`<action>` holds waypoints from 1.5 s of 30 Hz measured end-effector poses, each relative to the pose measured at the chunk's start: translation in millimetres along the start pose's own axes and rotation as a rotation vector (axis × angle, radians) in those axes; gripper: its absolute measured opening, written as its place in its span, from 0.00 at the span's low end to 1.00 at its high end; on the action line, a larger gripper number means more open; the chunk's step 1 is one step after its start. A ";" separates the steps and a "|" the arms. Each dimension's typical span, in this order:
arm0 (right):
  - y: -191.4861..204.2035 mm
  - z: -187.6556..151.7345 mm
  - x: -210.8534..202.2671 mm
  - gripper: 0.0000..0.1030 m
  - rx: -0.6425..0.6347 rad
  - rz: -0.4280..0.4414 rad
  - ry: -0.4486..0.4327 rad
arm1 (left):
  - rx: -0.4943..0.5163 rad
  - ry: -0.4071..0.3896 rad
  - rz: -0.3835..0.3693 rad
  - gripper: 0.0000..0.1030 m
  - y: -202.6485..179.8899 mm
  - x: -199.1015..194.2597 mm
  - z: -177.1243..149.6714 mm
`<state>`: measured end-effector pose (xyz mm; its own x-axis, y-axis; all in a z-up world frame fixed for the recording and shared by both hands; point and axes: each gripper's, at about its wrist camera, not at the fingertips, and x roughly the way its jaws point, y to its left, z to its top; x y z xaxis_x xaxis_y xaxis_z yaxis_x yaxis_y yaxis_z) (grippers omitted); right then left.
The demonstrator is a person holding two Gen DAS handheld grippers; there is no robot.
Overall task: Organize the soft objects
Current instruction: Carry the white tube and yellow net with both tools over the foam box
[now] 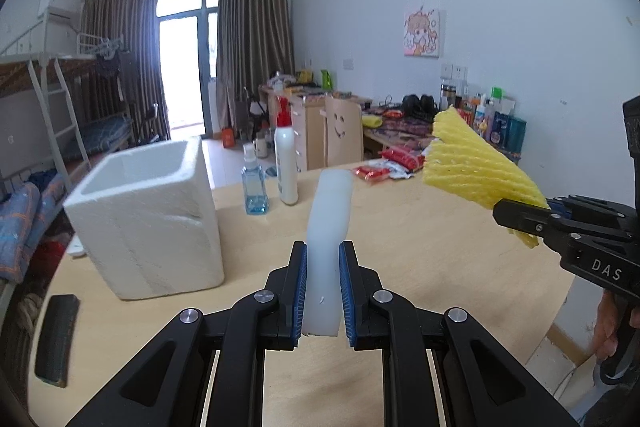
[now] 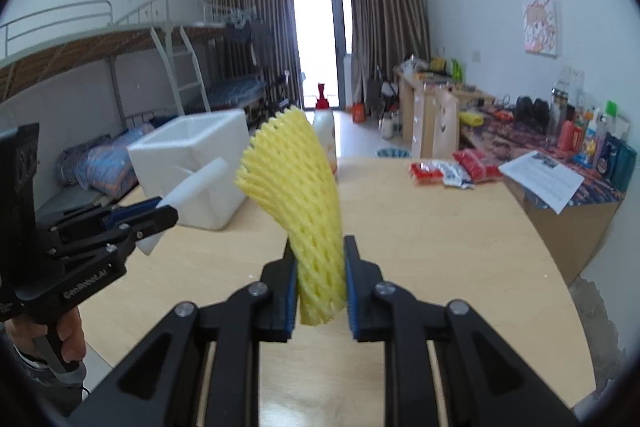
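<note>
Above the wooden table (image 1: 420,247), left gripper (image 1: 323,251) clamped on a white foam strip (image 1: 328,223) right of the foam box (image 1: 148,215), right gripper (image 2: 320,247) pinching yellow foam netting (image 2: 296,187) farther right, both pieces rising beyond the fingertips.

A plain white foam strip (image 1: 328,251) is seen between the blue ribbed pads (image 1: 301,291) of the black left gripper (image 1: 323,293). A yellow foam net (image 2: 298,207), patterned with a diamond mesh, is seen in the black right gripper (image 2: 321,291). A white foam box (image 1: 148,215) is shown on the pale wood-grain table (image 1: 420,267). A clear blue bottle (image 1: 254,187), a white bottle with a red top (image 1: 286,163) and red-and-white packets (image 2: 452,169) are also shown.
</note>
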<state>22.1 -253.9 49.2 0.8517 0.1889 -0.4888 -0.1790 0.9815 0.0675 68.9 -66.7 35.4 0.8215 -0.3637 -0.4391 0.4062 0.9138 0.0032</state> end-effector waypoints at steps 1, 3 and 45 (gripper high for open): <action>0.8 -0.1 -7.2 0.23 0.004 0.001 -0.021 | 0.000 -0.011 0.004 0.17 0.0 -5.7 0.2; 2.0 -0.2 -14.6 0.23 0.008 0.002 -0.046 | 0.004 -0.032 0.012 0.17 -0.2 -15.5 0.5; 138.0 21.5 35.0 0.23 -0.148 0.280 -0.091 | -0.186 -0.123 0.446 0.17 111.5 -80.8 -20.2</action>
<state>37.8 -111.2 60.2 0.7985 0.4592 -0.3893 -0.4762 0.8774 0.0583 39.7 68.3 53.1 0.9445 0.0614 -0.3227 -0.0644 0.9979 0.0015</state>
